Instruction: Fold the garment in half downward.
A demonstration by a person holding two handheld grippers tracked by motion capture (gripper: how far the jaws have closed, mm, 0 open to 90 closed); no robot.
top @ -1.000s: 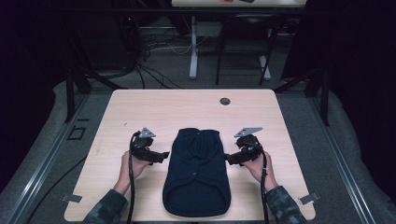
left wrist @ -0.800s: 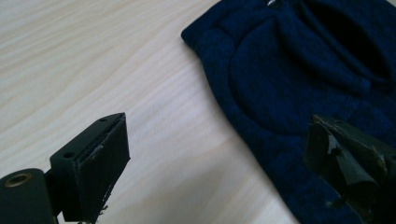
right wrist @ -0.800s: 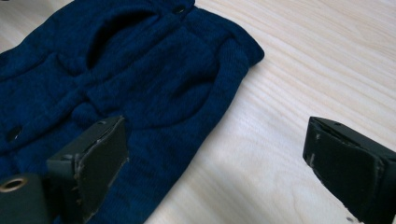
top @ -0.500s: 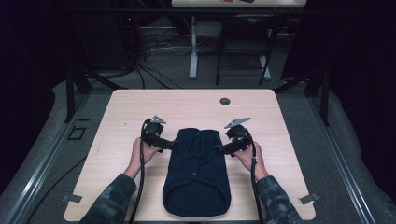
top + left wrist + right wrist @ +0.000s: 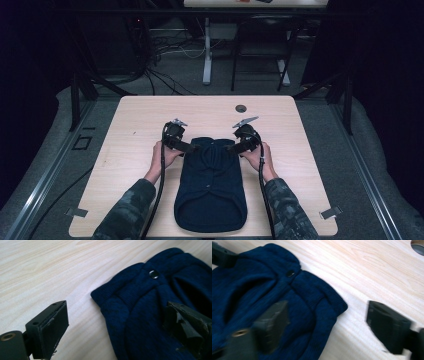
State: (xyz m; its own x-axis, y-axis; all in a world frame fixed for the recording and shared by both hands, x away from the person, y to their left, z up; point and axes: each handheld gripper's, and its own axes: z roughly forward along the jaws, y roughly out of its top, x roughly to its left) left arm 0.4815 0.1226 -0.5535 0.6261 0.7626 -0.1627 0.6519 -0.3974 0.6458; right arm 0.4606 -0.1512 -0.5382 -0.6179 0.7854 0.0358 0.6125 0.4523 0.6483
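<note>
Camouflage sleeves (image 5: 125, 212), black cabled grippers

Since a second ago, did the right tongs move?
Yes. In the high view, the right tongs slid inward over the wooden table to the dark blue sweater's far corner, jaws closing around it.

A dim lab or recording room: a plain wooden table (image 5: 150, 115) on grey carpet (image 5: 350, 130), loose cables (image 5: 165, 55) trailing across the floor beneath another desk's metal legs (image 5: 206, 50).

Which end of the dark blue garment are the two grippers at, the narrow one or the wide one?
The narrow far end of the dark blue garment. Left gripper and right gripper straddle its corners there; the wide hem lies by the table's near edge.
</note>
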